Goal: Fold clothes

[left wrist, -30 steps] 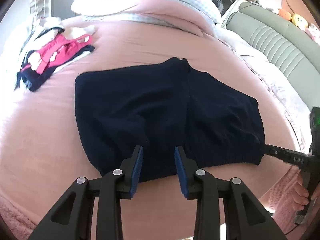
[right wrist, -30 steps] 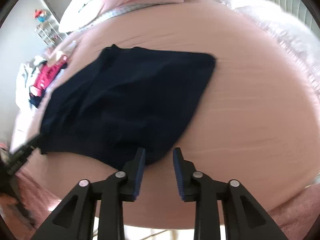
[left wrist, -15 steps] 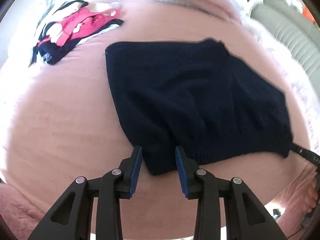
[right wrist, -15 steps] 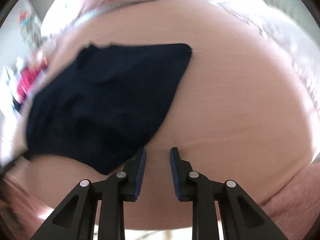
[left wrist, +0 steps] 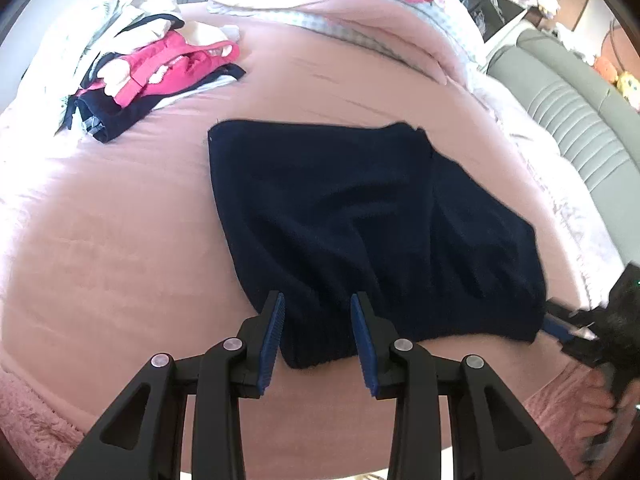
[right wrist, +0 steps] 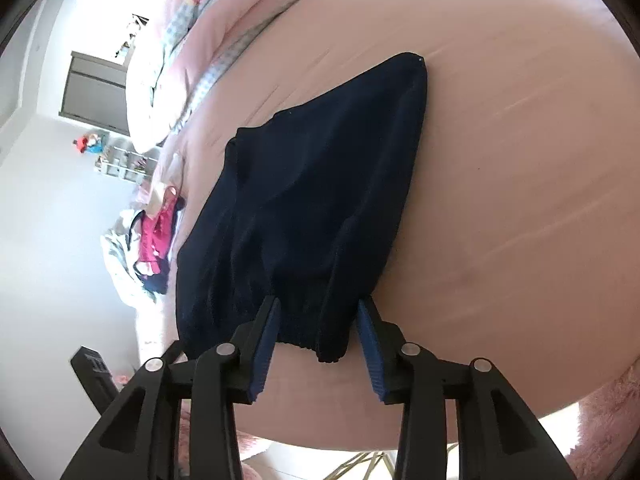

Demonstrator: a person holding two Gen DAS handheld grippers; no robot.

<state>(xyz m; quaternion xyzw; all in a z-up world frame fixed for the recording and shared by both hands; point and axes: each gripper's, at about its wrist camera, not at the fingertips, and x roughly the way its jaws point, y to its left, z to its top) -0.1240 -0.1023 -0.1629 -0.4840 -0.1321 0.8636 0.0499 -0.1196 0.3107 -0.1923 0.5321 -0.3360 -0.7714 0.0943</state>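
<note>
Left wrist view: my left claw (left wrist: 318,334) is spread wide, both blue pads clear of each other, straddling the near-left corner of the navy garment (left wrist: 360,232) at its ribbed hem. The garment lies flat on the pink bed (left wrist: 120,240), its hem along the bed's near edge, its far edge toward the pillows (left wrist: 320,4). My right claw (left wrist: 560,326) shows at the garment's near-right corner, touching the hem; from this angle I cannot tell its opening. A pile of clothes (left wrist: 156,72), pink, white and dark, sits near the bed's far-left corner, well apart from the garment. A grey-green headboard (left wrist: 572,120) runs along the bed's right side.

Right wrist view: my right claw (right wrist: 318,340) is spread wide, pads either side of the garment's (right wrist: 312,200) bunched hem corner at the bed's (right wrist: 520,160) near edge. The fabric sits between the pads, not pinched. The pile of clothes (right wrist: 154,236) lies beyond the garment's left edge. The pillows (right wrist: 208,40) occupy the bed's far-left corner.
</note>
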